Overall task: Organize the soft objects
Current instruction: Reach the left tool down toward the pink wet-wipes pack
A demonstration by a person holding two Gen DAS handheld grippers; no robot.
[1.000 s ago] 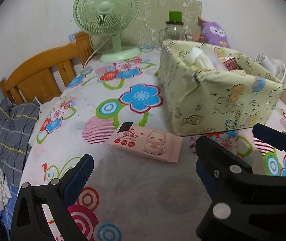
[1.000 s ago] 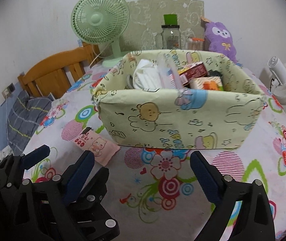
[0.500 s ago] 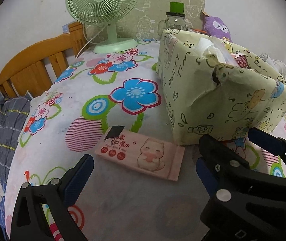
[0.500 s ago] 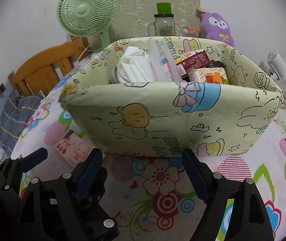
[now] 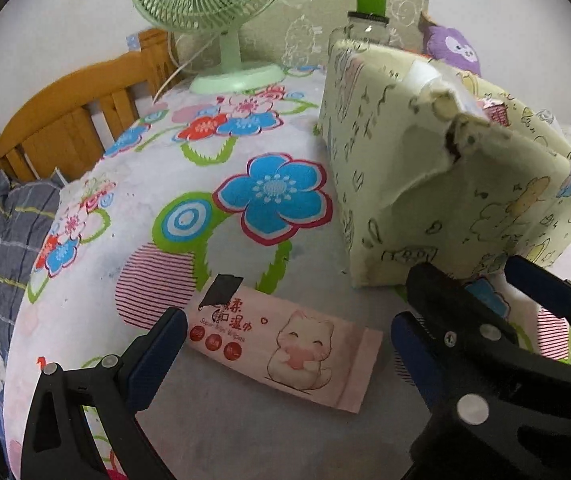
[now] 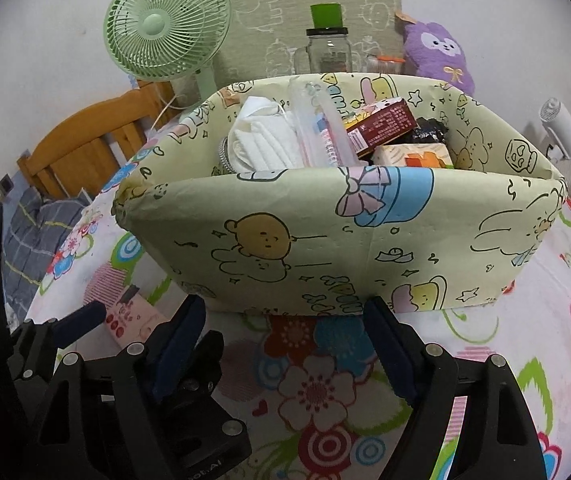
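- The fabric storage box is hiding most of what it is holding; only the tops of a folded white cloth, a clear tube and some small cartons are showing above its rim in the right wrist view.
- The pink wet-wipes pack is lying flat on the flowered tablecloth, just beside the box's near corner; in the right wrist view the left gripper is covering most of it.
- The left gripper is standing wide apart with the pack between its fingers; no pad is pressing on it.
- The right gripper is standing open just in front of the box wall, gripping nothing; its jaws have just been closing a little.
- The green fan is partly cut off in the left wrist view.
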